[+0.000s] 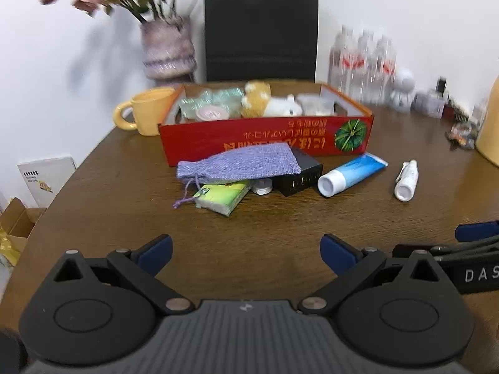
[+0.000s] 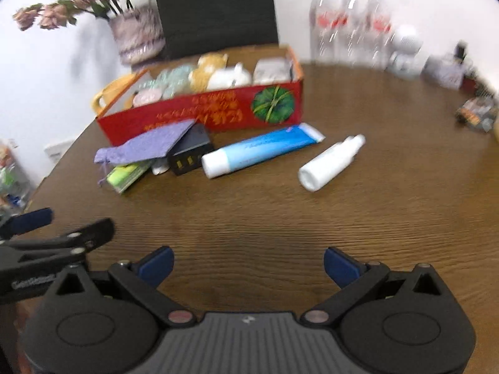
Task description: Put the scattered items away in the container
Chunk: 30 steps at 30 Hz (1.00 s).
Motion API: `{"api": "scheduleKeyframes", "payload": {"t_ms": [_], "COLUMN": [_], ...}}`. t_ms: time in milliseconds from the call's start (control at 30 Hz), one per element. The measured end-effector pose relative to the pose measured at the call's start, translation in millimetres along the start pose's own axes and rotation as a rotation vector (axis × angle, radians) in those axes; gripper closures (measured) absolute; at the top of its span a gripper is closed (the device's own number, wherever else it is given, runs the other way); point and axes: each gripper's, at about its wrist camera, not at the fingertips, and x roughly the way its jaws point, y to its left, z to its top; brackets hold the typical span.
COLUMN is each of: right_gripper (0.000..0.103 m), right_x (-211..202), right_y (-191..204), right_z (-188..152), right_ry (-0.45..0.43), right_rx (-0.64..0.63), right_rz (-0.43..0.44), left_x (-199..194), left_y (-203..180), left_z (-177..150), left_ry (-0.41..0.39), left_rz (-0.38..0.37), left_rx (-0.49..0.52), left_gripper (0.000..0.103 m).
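1. Red cardboard box (image 1: 265,138) sits mid-tabletop (image 1: 249,218), already holding plush toys.
2. Lavender pouch (image 1: 240,163), black charger (image 1: 299,176), blue tube (image 1: 352,174) and white bottle (image 1: 407,180) lie just before it.
3. Left tool (image 1: 246,251) and right tool (image 2: 248,266) hover spread wide, empty.

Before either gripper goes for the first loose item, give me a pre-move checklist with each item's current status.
1. Left gripper open and empty: ok.
2. Right gripper open and empty: ok.
3. Red box open at the top, with room left: cannot tell; it already looks well filled.
4. White bottle lying apart from the other items, clear to grasp: ok.
5. Blue tube free of overlap: ok.
6. Purple pouch free to lift alone: not ok; it lies over the black charger and green packet.
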Motion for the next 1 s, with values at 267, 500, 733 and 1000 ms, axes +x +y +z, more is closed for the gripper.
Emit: {"api": "scheduleKeyframes", "payload": {"t_ms": [267, 500, 733, 1000], "right_gripper": [0.0, 0.0, 0.0, 0.0], "right_x": [11, 20, 23, 23], "right_y": [10, 10, 5, 11], "right_z": [-41, -47, -48, -51], "right_ry": [-0.148, -0.124, -0.109, -0.11], "right_rx": [-0.119, -0.128, -0.089, -0.131], "right_rz": [-0.114, -0.108, -0.066, -0.019], "left_x": [2, 13, 18, 18], "left_y": [2, 12, 12, 12], "left_z": [-35, -40, -42, -41], "left_ry": [-0.047, 0.03, 0.069, 0.071], "left_rz": [0.003, -0.01, 0.003, 0.002], "left_rx": [0.017, -0.027, -0.015, -0.017], "left_gripper": [0.0, 0.0, 0.0, 0.0]}}
